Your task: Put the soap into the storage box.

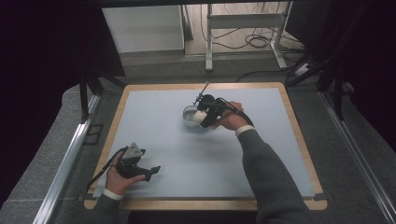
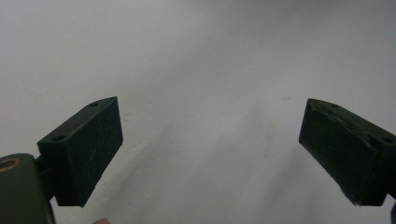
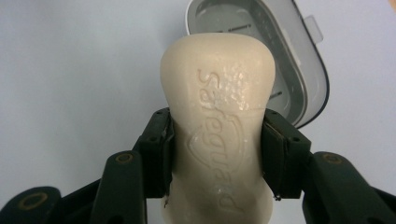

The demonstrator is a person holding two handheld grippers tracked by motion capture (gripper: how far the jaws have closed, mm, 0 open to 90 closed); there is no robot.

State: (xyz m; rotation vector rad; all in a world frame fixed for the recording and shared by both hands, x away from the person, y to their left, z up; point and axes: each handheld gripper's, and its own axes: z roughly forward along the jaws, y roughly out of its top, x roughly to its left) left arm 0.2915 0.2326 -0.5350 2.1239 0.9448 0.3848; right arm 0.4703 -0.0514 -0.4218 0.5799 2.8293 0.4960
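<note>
A cream bar of soap (image 3: 218, 135) with raised lettering is clamped between the black jaws of my right gripper (image 3: 217, 156), which is shut on it. Just beyond the bar lies a clear plastic soap dish (image 3: 299, 74). In the high view the right gripper (image 1: 204, 116) holds the pale soap (image 1: 201, 117) at the near edge of the soap dish (image 1: 188, 114), in the middle of the mat. My left gripper (image 1: 152, 170) rests near the front left of the mat, held by a hand. Its jaws stand wide apart over bare mat, so the left gripper (image 2: 210, 144) is open and holds nothing.
A pale blue mat (image 1: 168, 154) covers a wooden-edged table (image 1: 308, 154). Metal rails (image 1: 65, 158) run along both sides. Beyond the far edge stand a white table frame (image 1: 243, 28) and loose cables on the floor.
</note>
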